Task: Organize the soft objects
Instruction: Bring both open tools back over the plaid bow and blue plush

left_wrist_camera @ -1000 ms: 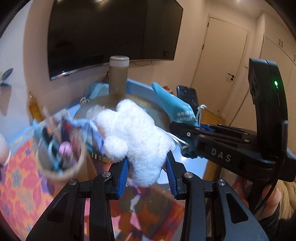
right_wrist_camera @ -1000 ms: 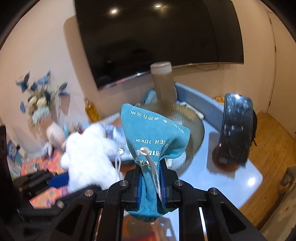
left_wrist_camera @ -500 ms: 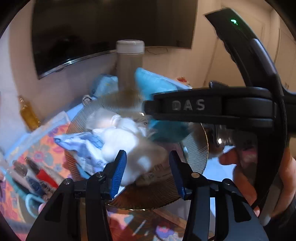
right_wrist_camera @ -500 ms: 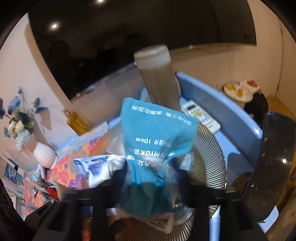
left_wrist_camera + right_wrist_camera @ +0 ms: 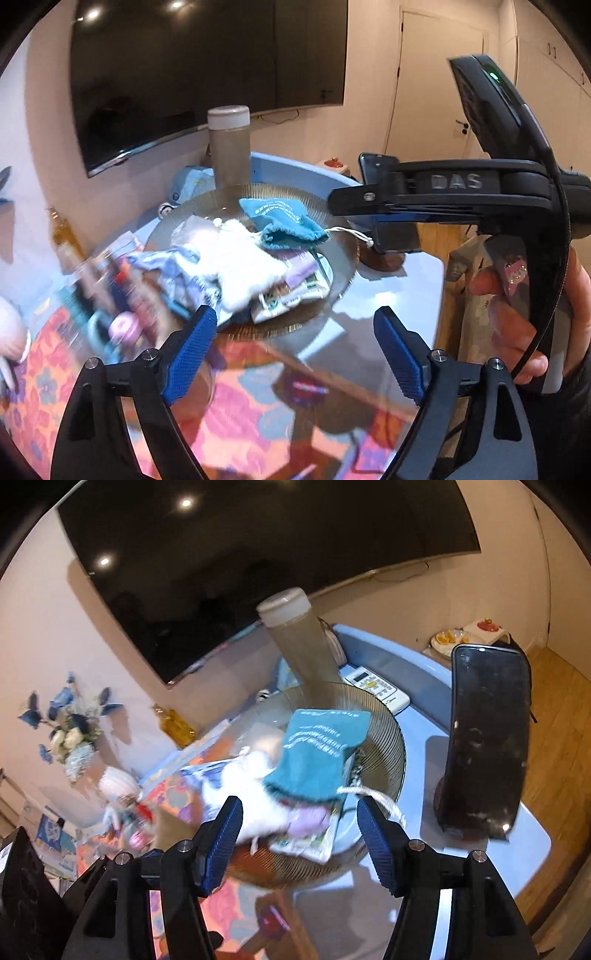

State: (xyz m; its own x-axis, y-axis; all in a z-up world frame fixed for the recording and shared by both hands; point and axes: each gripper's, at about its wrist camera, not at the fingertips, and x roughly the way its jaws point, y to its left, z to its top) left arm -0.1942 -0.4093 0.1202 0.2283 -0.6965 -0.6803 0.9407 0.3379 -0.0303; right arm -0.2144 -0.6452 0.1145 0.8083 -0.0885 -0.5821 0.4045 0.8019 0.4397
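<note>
A ribbed glass bowl (image 5: 345,254) (image 5: 397,746) on the table holds a white plush toy (image 5: 243,258) (image 5: 251,786), a teal drawstring pouch (image 5: 282,221) (image 5: 317,760), a blue-white cloth (image 5: 166,266) and some packets. My left gripper (image 5: 293,338) is open and empty, in front of and just below the bowl. My right gripper (image 5: 299,830) is open and empty, just in front of the bowl; its body shows in the left wrist view (image 5: 454,199) to the right of the bowl.
A tall capped bottle (image 5: 229,147) (image 5: 299,638) stands behind the bowl. A dark phone on a stand (image 5: 484,738) is to the right. A remote (image 5: 376,688), a yellow bottle (image 5: 177,725), a flower vase (image 5: 70,738) and small clutter (image 5: 107,295) lie on the patterned cloth at left.
Both grippers opened and pulled back: the white plush left my left gripper and the teal pouch left my right gripper, and both now lie in the bowl.
</note>
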